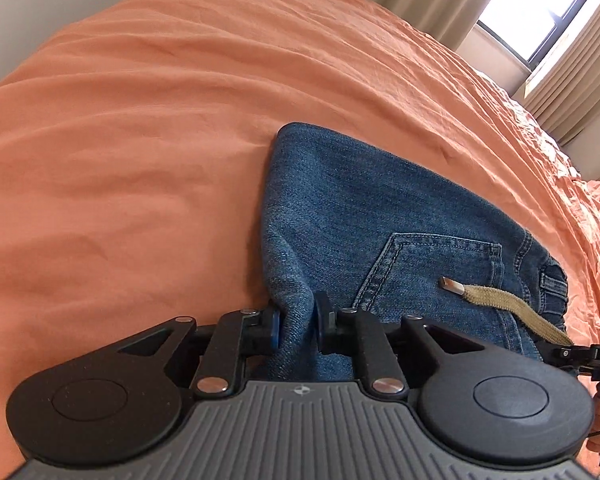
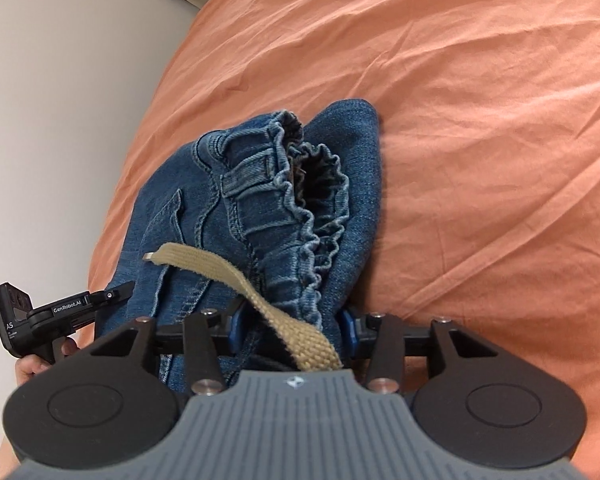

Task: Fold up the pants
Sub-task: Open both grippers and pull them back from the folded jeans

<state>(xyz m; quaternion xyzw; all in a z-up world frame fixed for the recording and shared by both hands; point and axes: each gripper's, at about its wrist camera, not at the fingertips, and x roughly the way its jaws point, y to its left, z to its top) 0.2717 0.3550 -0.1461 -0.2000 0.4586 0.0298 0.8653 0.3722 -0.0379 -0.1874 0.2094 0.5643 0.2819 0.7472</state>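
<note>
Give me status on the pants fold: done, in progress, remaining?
Done: the jeans already look doubled over into a short bundle on the orange bedsheet, elastic waistband bunched at one end. In hand: the left gripper pinches one denim edge; the right gripper grips by the waistband, tan drawstring trailing loose. Left: lay it flat, probably tuck the drawstring, release.

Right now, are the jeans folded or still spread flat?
Folded. The jeans lie doubled into a compact bundle on the orange bedsheet, the elastic waistband stacked over another denim layer, no legs trailing out.
</note>
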